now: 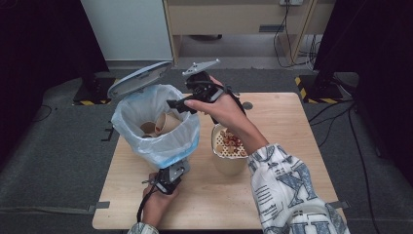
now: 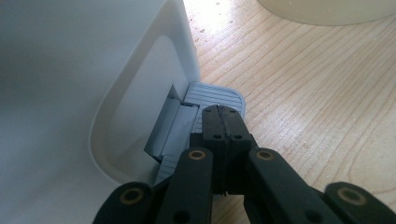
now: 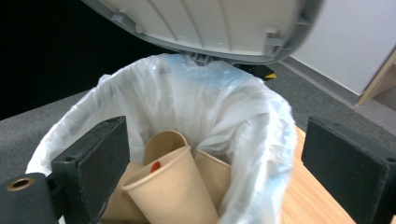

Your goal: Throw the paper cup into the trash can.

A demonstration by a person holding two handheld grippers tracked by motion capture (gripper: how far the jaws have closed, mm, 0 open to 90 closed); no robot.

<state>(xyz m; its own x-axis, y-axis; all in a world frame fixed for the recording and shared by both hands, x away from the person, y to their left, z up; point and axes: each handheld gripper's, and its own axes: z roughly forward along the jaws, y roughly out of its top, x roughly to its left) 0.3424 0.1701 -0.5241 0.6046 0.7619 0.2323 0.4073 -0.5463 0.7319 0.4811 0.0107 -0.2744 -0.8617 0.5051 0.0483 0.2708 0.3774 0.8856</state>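
Left gripper (image 2: 223, 122), jaws clenched, presses the bin pedal (image 2: 215, 97); right gripper (image 1: 178, 104), jaws released, hovers over the bin (image 1: 156, 146). Next: bowl (image 1: 229, 163) at four o'clock.

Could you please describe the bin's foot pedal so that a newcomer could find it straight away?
Start at the white bin lined with a plastic bag on the wooden table. At the foot of its wall nearest the person, a small grey pedal sticks out. It alone is ribbed, and the shut left gripper presses on it.

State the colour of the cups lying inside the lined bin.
The cups are light brown, like kraft paper; the right gripper view shows them best.
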